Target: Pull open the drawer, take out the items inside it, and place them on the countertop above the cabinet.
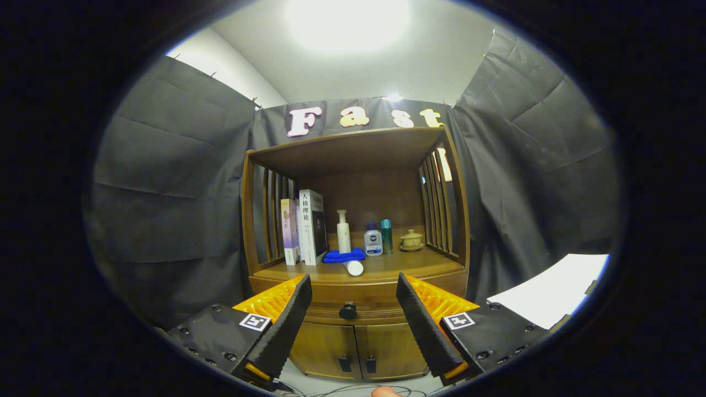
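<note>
Gripper (353, 289) fingers spread wide, drawer (356, 302) knob (348, 311) between them, untouched

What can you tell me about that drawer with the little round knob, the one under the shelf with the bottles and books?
The drawer is a shallow, wide front of brown wood, curved a little, set just under the countertop and above two small cabinet doors. A single dark round knob sits at its middle. It is shut, flush with the cabinet. Nothing touches it: the tool is open, its fingers spread to either side of the knob in the view, short of it.
</note>
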A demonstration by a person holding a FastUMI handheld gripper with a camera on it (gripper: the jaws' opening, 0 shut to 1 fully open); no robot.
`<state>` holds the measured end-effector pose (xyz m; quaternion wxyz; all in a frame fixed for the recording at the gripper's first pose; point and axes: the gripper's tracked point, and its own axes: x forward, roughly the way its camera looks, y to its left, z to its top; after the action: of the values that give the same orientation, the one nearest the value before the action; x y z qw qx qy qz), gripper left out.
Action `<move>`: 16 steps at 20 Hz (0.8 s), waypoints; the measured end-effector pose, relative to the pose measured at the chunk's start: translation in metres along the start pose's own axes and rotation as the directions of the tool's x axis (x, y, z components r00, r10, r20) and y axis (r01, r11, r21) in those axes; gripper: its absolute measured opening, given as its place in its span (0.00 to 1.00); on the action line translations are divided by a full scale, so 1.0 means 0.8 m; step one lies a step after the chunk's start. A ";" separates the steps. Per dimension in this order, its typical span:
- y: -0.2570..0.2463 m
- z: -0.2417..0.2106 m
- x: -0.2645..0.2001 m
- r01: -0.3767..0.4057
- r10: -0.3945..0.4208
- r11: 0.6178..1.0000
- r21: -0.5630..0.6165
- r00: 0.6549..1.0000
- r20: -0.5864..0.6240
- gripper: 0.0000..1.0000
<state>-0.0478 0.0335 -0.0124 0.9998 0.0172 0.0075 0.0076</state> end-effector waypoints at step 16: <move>-0.012 0.022 -0.006 0.028 -0.030 0.999 0.024 0.997 0.067 0.98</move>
<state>-0.0519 0.0234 0.0049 0.9992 0.0288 -0.0260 -0.0075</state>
